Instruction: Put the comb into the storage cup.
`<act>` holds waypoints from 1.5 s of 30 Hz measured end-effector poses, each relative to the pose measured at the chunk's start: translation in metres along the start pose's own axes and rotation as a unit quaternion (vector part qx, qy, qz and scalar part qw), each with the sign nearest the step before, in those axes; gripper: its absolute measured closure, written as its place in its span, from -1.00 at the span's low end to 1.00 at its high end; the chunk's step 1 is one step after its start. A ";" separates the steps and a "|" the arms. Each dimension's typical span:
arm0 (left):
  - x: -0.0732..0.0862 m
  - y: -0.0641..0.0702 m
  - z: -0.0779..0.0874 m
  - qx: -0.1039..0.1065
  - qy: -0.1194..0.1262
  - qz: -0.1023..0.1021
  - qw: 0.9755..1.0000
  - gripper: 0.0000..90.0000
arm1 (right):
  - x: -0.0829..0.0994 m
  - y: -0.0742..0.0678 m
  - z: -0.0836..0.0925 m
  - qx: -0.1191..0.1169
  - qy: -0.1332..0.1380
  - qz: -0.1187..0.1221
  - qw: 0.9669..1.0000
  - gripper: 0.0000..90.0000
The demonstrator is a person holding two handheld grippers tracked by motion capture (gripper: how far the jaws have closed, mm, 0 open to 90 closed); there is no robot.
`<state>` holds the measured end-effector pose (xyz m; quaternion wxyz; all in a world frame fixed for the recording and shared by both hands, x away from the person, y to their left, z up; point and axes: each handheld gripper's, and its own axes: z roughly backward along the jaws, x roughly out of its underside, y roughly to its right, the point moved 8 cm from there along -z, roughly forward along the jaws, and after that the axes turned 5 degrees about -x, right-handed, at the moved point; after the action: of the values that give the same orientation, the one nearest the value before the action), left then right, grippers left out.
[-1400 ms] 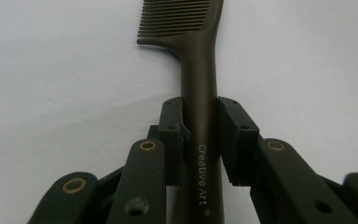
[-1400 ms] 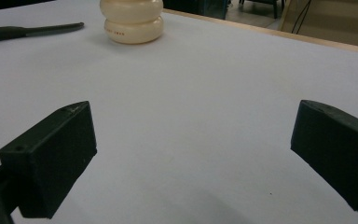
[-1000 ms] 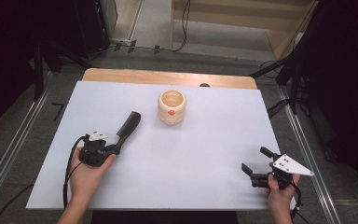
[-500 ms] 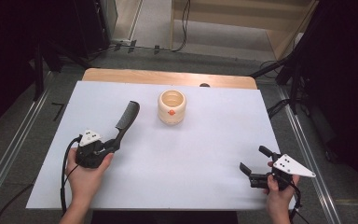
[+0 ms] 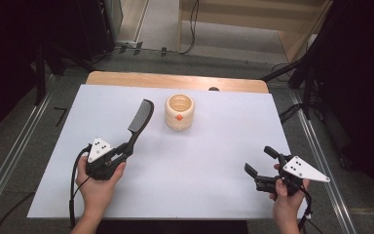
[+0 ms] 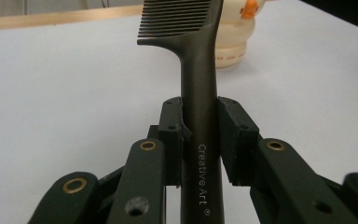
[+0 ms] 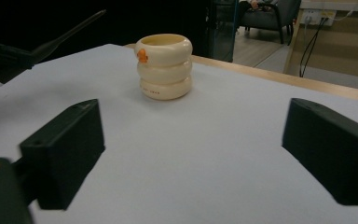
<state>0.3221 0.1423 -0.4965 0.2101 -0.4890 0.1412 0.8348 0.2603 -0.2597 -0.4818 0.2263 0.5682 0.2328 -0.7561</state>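
Two words, "Creative Art", mark the comb [image 6: 200, 93] handle in the left tool [image 6: 200, 135]

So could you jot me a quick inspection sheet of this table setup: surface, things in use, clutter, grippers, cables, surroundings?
Surface: white sheet over a wooden table.
Job's things: black comb, handle clamped, teeth end raised toward the cream ringed cup, which stands upright and apart.
Clutter: nothing seen.
Grippers: left gripper shut on the comb's handle; right gripper open, nothing between its jaws, which have just been closing slightly.
Cables: black cable trailing from the left gripper; floor cables beyond the table.
Surroundings: dark stands, wooden floor.
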 end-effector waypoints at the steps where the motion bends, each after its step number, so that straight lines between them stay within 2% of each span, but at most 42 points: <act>1: 0.000 0.002 -0.001 0.001 0.000 0.000 1.000 0.60 | -0.005 -0.004 -0.004 -0.007 0.002 -0.001 1.000 -0.88; 7: -0.006 0.014 -0.001 0.011 0.010 -0.004 1.000 0.60 | -0.016 -0.013 -0.017 -0.026 0.005 -0.005 1.000 -0.88; 10: -0.012 0.019 -0.001 0.016 0.018 -0.007 1.000 0.60 | -0.030 -0.023 -0.028 -0.051 0.003 -0.006 0.999 -0.88; 11: -0.014 0.022 -0.001 0.018 0.024 -0.007 1.000 0.60 | -0.030 -0.023 -0.028 -0.051 0.003 -0.006 0.999 -0.88; 14: -0.019 0.028 -0.003 0.022 0.032 -0.013 0.999 0.60 | -0.040 -0.030 -0.039 -0.065 -0.001 -0.019 0.998 -0.88; 22: -0.027 0.046 -0.009 0.028 0.047 -0.023 0.998 0.60 | -0.051 -0.038 -0.060 -0.080 -0.007 -0.037 0.996 -0.88; 23: -0.028 0.049 -0.009 0.028 0.050 -0.025 0.998 0.60 | -0.055 -0.041 -0.066 -0.081 -0.010 -0.037 0.996 -0.87; 27: -0.028 0.055 -0.010 0.038 0.058 -0.028 0.997 0.60 | -0.060 -0.046 -0.073 -0.085 -0.010 -0.034 0.996 -0.87; 29: -0.027 0.058 -0.010 0.054 0.056 -0.017 0.997 0.60 | -0.062 -0.049 -0.078 -0.087 -0.015 -0.035 0.996 -0.87; 32: -0.028 0.063 -0.008 0.063 0.064 -0.020 0.996 0.60 | -0.060 -0.054 -0.087 -0.087 -0.026 -0.033 0.995 -0.87; 38: -0.024 0.073 -0.008 0.078 0.076 -0.029 0.994 0.60 | -0.054 -0.062 -0.095 -0.106 -0.033 -0.051 0.993 -0.87; 39: -0.024 0.076 -0.008 0.080 0.077 -0.028 0.993 0.60 | -0.054 -0.063 -0.095 -0.107 -0.032 -0.054 0.992 -0.86; 41: -0.022 0.079 -0.010 0.089 0.073 -0.028 0.993 0.60 | -0.054 -0.063 -0.094 -0.107 -0.025 -0.068 0.992 -0.70; 45: -0.021 0.086 -0.012 0.096 0.075 -0.028 0.992 0.60 | -0.055 -0.063 -0.096 -0.106 -0.024 -0.093 0.990 -0.69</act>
<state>0.2977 0.0580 -0.4814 0.2679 -0.5317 0.2227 0.7719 0.3080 -0.1471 -0.4463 0.2193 0.4984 0.3581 -0.7584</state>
